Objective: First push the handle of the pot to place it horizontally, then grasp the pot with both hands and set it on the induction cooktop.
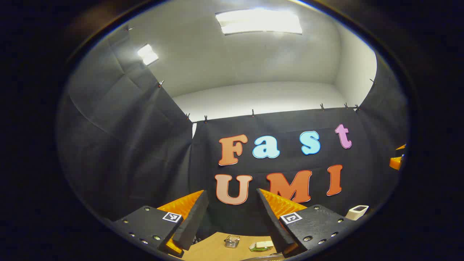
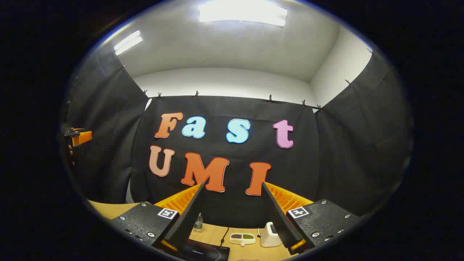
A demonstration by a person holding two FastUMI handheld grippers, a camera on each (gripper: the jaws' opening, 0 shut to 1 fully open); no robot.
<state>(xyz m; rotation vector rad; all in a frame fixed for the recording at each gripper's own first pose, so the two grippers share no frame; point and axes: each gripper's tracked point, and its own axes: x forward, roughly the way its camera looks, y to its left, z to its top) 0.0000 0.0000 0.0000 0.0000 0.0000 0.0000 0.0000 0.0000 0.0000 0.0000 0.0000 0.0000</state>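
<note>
Left gripper view: left tongs (image 1: 232,203) spread, holding nothing, raised toward the booth wall above the table (image 1: 212,250), where a small clear container (image 1: 231,241) sits. Right gripper view: right tongs (image 2: 231,197) likewise spread and empty; below them lie the induction cooktop (image 2: 204,252), a bottle (image 2: 198,223), a divided dish (image 2: 242,238) and a white appliance (image 2: 269,234). Whether the metal edge at the bottom of the left gripper view is the pot cannot be told.

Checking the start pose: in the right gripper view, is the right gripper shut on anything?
No: the right gripper stands open, with bare space between its fingers, above the induction cooktop.
</note>
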